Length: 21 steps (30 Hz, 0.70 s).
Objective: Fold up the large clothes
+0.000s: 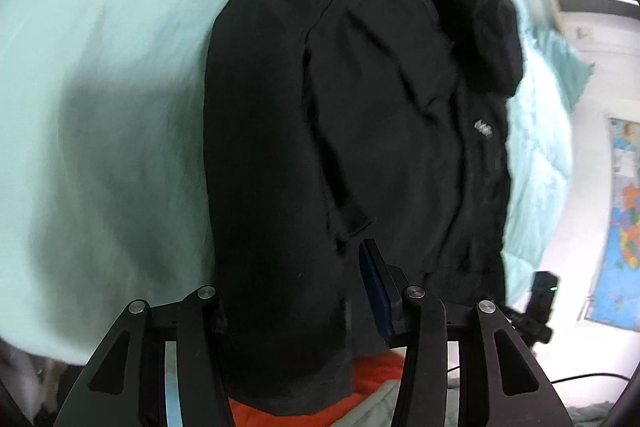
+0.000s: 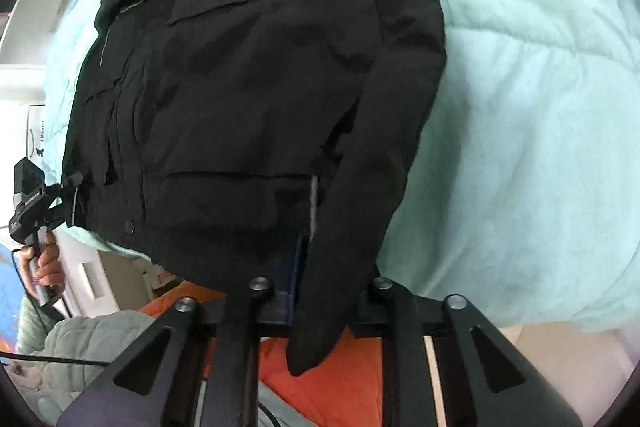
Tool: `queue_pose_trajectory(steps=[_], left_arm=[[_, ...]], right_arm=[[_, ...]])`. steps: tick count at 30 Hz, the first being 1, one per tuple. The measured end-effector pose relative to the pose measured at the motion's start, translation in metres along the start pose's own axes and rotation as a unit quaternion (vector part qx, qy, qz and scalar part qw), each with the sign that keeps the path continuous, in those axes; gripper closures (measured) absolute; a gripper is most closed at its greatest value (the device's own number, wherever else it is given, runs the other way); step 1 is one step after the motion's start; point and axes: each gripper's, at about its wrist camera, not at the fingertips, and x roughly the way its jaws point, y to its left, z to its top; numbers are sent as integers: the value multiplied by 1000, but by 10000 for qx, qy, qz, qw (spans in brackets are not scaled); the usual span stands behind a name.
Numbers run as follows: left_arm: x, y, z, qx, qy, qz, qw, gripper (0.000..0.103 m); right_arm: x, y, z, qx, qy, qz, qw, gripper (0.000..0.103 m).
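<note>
**Risk: sleeve slip and hem drag at the bed edge**

The jacket (image 1: 352, 115) lies front up on the quilt (image 1: 120, 67), its hem overhanging the near edge of the bed. Both sleeves lie along the body, cuffs towards me.

My left gripper (image 1: 298, 291) has the left sleeve (image 1: 280, 227) between its fingers. The blue pad (image 1: 376, 291) of one finger shows beside the cloth; the other is hidden behind the sleeve. The gap looks about as wide as the sleeve, so I cannot tell whether I am clamping it or only straddling it.

My right gripper (image 2: 320, 287) stands the same way on the other sleeve, whose cuff (image 2: 316, 339) hangs down past the fingers. Here too I cannot tell whether the cloth is clamped.

Faults I judge likely from here:

1. Slip. The fabric looks padded and smooth. If the hold is shallow, the sleeve pulls out as soon as I lift.
2. Uneven fold. If one side holds and the other does not, the jacket twists on the quilt.
3. Drag. The hem already overhangs. A pull towards me may slide the whole jacket off the bed onto the orange fabric (image 2: 340, 379) below.
4. Snag. The loose cuff hangs among the right gripper's linkage and may catch there.
</note>
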Motion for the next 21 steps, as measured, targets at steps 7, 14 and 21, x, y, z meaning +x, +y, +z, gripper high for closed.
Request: queue_pose_trajectory(steps=[7, 14, 21], left_arm=[[-31, -43, 3, 449, -458, -256, 9976, 85], [-99, -94, 36, 667, -1261, -798, 9865, 85], [-172, -128, 93, 1035, -1991, -949, 9699, 85]], right_arm=[[-37, 1, 12, 269, -569, 226, 9978, 91], [-97, 16, 44, 335, -1294, 340, 9905, 91], [-165, 28, 100, 297, -2166, 618, 9739, 91]])
